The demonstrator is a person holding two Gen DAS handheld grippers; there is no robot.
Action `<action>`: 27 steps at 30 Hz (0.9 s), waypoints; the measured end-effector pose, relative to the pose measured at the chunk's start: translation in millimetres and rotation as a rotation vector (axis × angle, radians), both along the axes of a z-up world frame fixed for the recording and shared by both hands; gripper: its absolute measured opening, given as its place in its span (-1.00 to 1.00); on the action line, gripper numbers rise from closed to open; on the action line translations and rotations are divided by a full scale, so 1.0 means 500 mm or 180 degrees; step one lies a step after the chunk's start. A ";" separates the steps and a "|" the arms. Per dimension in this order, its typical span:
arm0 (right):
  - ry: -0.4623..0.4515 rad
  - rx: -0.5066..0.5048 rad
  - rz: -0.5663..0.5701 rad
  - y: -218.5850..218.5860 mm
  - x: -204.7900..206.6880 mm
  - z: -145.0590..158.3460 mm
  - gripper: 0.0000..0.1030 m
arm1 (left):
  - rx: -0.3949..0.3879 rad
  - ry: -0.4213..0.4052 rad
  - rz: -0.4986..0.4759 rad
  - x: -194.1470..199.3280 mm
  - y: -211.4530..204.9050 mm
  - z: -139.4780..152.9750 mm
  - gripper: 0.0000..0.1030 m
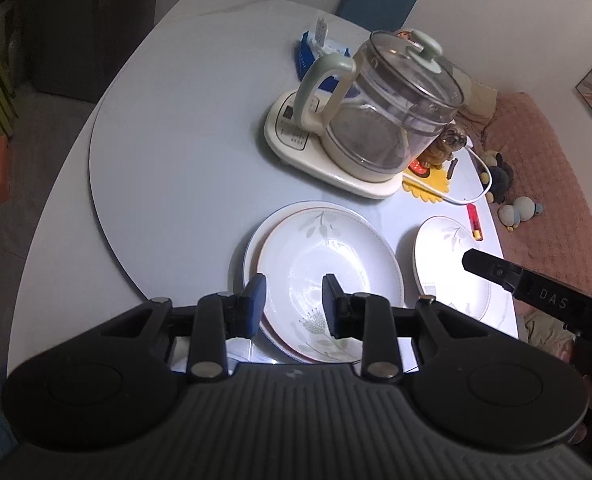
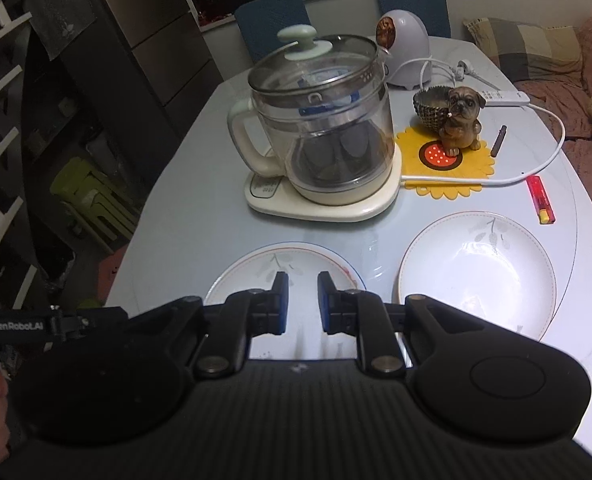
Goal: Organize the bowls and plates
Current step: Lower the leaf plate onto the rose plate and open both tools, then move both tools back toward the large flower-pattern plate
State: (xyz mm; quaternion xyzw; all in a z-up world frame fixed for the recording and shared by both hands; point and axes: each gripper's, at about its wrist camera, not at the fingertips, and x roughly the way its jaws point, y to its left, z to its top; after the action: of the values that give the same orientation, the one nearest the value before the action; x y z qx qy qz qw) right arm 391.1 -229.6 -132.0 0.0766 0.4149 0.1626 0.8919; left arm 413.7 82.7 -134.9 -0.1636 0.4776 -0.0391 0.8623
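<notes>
Between picks: left gripper point(image 1: 294, 304) jaws apart, empty over stacked white floral plates point(image 1: 328, 276); right gripper point(image 2: 303, 302) near-closed, empty; next, lone white floral plate point(image 2: 476, 272) at three o'clock.

At lower centre of the right wrist view we see a stack of white floral plates point(image 2: 256, 268), a single white floral plate point(image 2: 476, 272) to its right, and a glass kettle on a cream base point(image 2: 320, 144) behind both.
</notes>
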 end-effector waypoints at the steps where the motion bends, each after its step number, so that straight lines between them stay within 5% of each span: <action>1: -0.0037 0.0020 -0.0011 0.003 -0.014 0.013 -0.64 | -0.0006 -0.0054 -0.0031 -0.012 0.000 0.014 -0.34; 14: -0.0487 0.0119 -0.0256 0.013 -0.201 0.138 -0.64 | 0.0051 -0.0554 -0.0264 -0.185 -0.001 0.159 -0.34; 25: -0.0590 0.0045 -0.0195 0.027 -0.340 0.152 -0.64 | 0.0112 -0.0677 -0.0283 -0.323 -0.006 0.172 -0.25; 27: -0.0570 0.0033 -0.0166 0.028 -0.360 0.148 -0.64 | 0.0147 -0.0698 -0.0277 -0.343 -0.010 0.169 -0.11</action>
State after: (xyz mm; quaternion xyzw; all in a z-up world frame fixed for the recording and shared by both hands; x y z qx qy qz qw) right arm 211.0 -215.5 -58.0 0.0772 0.3305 0.1477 0.9290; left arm 242.2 77.6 -50.5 -0.1176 0.3879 -0.0831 0.9104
